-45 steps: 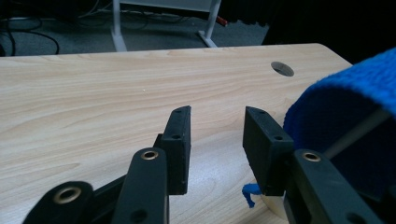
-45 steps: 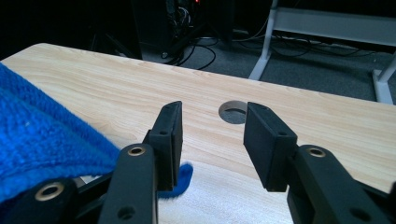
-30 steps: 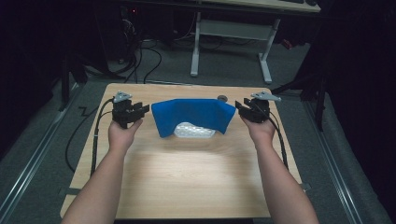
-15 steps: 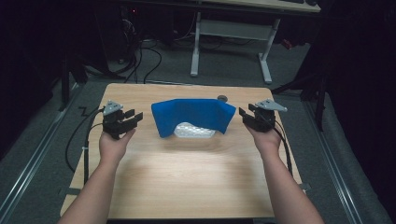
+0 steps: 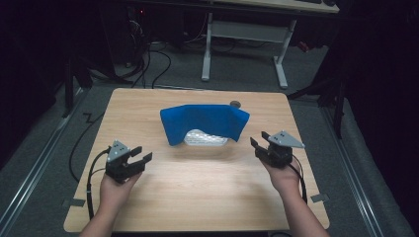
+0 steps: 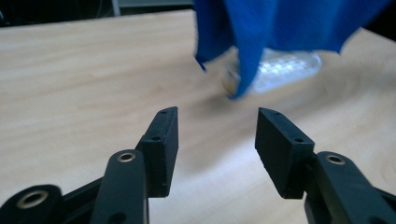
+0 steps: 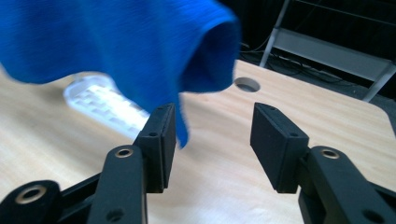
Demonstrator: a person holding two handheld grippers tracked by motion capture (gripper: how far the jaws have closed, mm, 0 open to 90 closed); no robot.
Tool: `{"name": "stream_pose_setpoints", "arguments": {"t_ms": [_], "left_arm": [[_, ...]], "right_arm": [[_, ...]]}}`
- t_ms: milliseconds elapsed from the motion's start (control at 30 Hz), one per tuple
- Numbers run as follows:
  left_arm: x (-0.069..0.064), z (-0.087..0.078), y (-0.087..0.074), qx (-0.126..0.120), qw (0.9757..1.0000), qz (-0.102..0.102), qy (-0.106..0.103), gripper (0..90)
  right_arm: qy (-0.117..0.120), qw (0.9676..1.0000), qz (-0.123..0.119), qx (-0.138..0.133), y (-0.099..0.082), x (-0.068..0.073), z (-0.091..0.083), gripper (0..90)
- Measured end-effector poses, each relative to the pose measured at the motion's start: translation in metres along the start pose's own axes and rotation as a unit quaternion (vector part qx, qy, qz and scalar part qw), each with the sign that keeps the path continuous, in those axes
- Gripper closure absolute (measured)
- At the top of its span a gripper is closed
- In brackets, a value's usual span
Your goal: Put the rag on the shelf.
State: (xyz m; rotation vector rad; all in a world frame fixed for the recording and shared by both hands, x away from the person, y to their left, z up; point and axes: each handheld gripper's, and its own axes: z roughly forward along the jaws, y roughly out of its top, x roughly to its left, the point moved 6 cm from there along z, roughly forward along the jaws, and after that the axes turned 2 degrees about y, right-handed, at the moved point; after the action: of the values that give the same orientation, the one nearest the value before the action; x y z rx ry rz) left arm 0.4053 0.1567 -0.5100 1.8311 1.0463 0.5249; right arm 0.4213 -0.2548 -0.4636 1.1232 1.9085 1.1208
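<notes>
Judging from how things lie, the covering step looks done: the blue cloth [image 5: 205, 122] sits draped over the white tray [image 5: 205, 138] near the far middle of the table [image 5: 197, 197], standing up like a low arch with the tray's near edge peeking out beneath it. A small round hole [image 5: 235, 104] in the tabletop shows just beyond the cloth's far right corner.

Both tongs are empty. The left gripper [image 5: 136, 157] hovers over the near left of the table, well apart from the cloth, its jaws spread wide with only bare wood between them in its own view. The right gripper [image 5: 259, 143] hangs near the cloth's right end, jaws likewise apart and gripping nothing; in its own view the cloth's hanging corner [image 7: 205, 51] is close ahead but not between the jaws.

What may be left, I judge, is only tidying the drape so the tray is fully hidden.
</notes>
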Motion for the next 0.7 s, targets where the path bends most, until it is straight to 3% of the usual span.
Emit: {"name": "stream_pose_setpoints", "arguments": {"t_ms": [233, 333, 433, 567, 633, 700], "left_arm": [[-0.047, -0.002, -0.022, 0.009, 0.9994, 0.017, -0.029, 46.0], [-0.069, 0.002, -0.036, 0.023, 0.9978, 0.046, -0.041, 43.2], [-0.083, 0.006, -0.044, 0.045, 0.9957, 0.054, -0.061, 41.3], [-0.093, 0.011, -0.050, 0.060, 0.9918, 0.090, -0.068, 37.7], [-0.092, 0.015, -0.051, 0.068, 0.9907, 0.095, -0.070, 36.4], [-0.090, 0.018, -0.051, 0.072, 0.9910, 0.086, -0.073, 35.6]], "right_arm": [[0.014, 0.9998, -0.016, -0.003, -0.020, 0.038, -0.021, 45.1], [0.020, 0.9996, -0.021, 0.001, -0.027, 0.052, -0.027, 43.2], [0.024, 0.9995, -0.018, 0.012, -0.037, 0.065, -0.029, 41.7], [0.025, 0.9994, -0.003, 0.025, -0.068, 0.078, -0.029, 41.4], [0.042, 0.9974, -0.025, 0.054, -0.084, 0.084, -0.022, 41.1], [0.048, 0.9957, -0.043, 0.066, -0.088, 0.086, -0.015, 40.9]]}}
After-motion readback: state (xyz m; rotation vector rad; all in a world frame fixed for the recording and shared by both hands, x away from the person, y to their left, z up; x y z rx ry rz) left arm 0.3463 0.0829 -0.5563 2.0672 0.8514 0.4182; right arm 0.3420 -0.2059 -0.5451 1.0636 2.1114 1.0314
